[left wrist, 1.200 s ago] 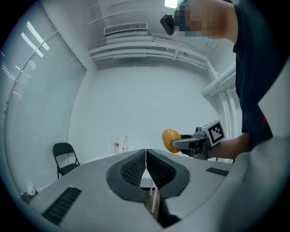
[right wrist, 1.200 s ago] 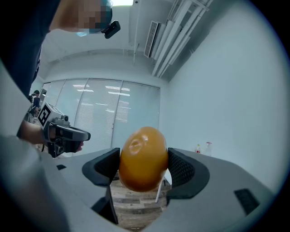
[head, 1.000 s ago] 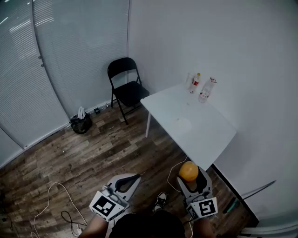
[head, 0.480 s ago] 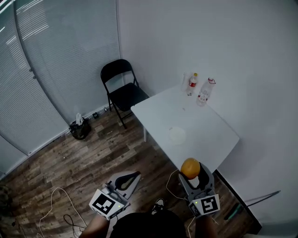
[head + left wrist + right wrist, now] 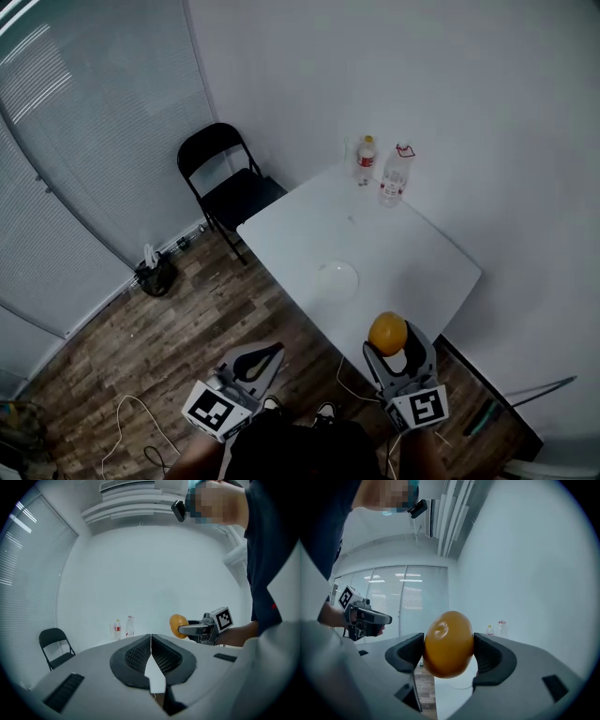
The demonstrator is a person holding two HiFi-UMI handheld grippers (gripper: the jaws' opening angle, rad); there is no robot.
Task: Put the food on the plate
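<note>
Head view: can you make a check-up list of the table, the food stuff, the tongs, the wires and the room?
Surface: white table, against the wall.
Job's things: plate on the table, empty; orange held up, not yet on the plate.
Clutter: two bottles at the table's far corner.
Tongs: left tongs shut, empty; right tongs shut on the orange.
Cables: white cable on the floor.
Surroundings: black folding chair, blinds.
</note>
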